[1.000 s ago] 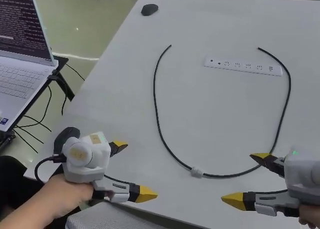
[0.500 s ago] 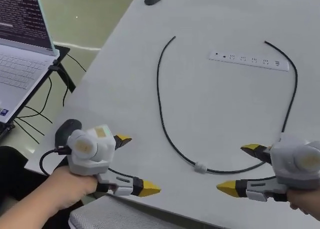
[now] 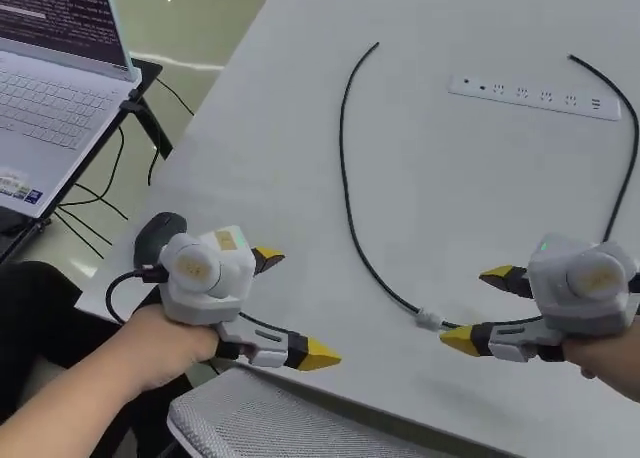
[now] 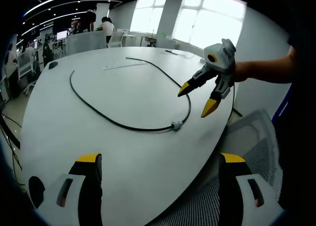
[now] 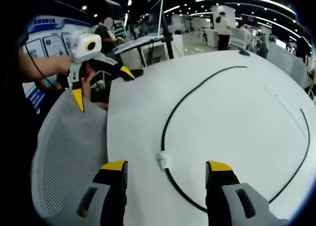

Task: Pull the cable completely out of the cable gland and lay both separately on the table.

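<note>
A white table (image 3: 290, 168) fills most of the head view, with an open laptop (image 3: 50, 88) off its edge at 10 o'clock and a mesh chair back (image 3: 250, 428) at 6 o'clock. A black cable (image 3: 342, 148) lies on the table in a wide U that opens toward 12 o'clock, and a white power strip (image 3: 530, 95) rests near its right end at 1 o'clock. The left gripper (image 3: 296, 307) at 7 o'clock and the right gripper (image 3: 476, 307) at 4 o'clock both have their jaws spread and hold nothing. The small white cable gland (image 3: 429, 319) sits threaded on the cable at the bottom of the U, just at 9 o'clock of the right gripper's tips.
</note>
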Motion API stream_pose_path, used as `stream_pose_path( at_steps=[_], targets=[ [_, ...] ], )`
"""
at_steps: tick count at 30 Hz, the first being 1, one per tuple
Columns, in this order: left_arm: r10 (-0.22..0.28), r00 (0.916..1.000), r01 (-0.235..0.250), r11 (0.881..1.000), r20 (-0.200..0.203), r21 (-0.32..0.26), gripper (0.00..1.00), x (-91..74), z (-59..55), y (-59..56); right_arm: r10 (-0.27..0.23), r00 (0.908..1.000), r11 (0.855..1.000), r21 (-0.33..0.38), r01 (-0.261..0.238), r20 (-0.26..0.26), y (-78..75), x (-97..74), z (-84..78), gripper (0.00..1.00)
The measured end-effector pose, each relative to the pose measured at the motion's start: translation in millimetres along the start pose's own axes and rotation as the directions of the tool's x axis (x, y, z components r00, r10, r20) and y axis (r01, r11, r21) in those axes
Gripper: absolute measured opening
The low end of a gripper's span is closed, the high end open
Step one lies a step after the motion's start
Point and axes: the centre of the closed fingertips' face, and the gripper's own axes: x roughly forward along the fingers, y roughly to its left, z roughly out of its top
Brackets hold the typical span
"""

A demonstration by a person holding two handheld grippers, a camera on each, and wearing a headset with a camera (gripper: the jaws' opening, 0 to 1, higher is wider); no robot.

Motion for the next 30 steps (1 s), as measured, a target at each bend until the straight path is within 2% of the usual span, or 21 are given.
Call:
stream_pose_path(
  at_steps=[5, 10, 17, 22, 27, 30],
  targets=[
    [-0.012, 0.9999, 0.012, 1.0, -0.002, 0.001, 0.98, 1.3, -0.5, -4.8, 0.004, 0.999, 1.0, -0.009, -0.004, -0.045, -3.4, 9.3, -8.4, 0.57],
    [-0.018, 0.9998, 0.018, 1.0, -0.004, 0.003, 0.98, 4.1, 0.0, -9.2, 0.011, 0.9953, 0.998, -0.056, -0.016, -0.097, -2.5, 19.3, -16.2, 0.52],
    [-0.023, 0.9997, 0.023, 1.0, 0.004, -0.003, 0.98, 3.1, 1.7, -10.4, 0.018, 0.9913, 0.997, -0.077, -0.028, -0.13, 1.8, 27.6, -16.8, 0.44],
    [-0.029, 0.9995, 0.029, 1.0, -0.011, 0.006, 0.97, 0.8, -3.7, -9.5, 0.033, 0.9862, 0.997, -0.058, -0.043, -0.162, 4.2, 35.9, -23.1, 0.36],
    [-0.036, 0.9992, 0.036, 0.999, -0.02, 0.002, 0.97, -1.4, -8.1, -7.8, 0.034, 0.984, 0.997, -0.066, -0.046, -0.175, 3.9, 41.2, -24.1, 0.32],
    [-0.04, 0.9989, 0.04, 0.999, -0.023, -0.001, 0.96, -2.2, -10.2, -7.0, 0.035, 0.9816, 0.997, -0.063, -0.048, -0.188, 4.0, 43.3, -24.6, 0.27]
  ],
)
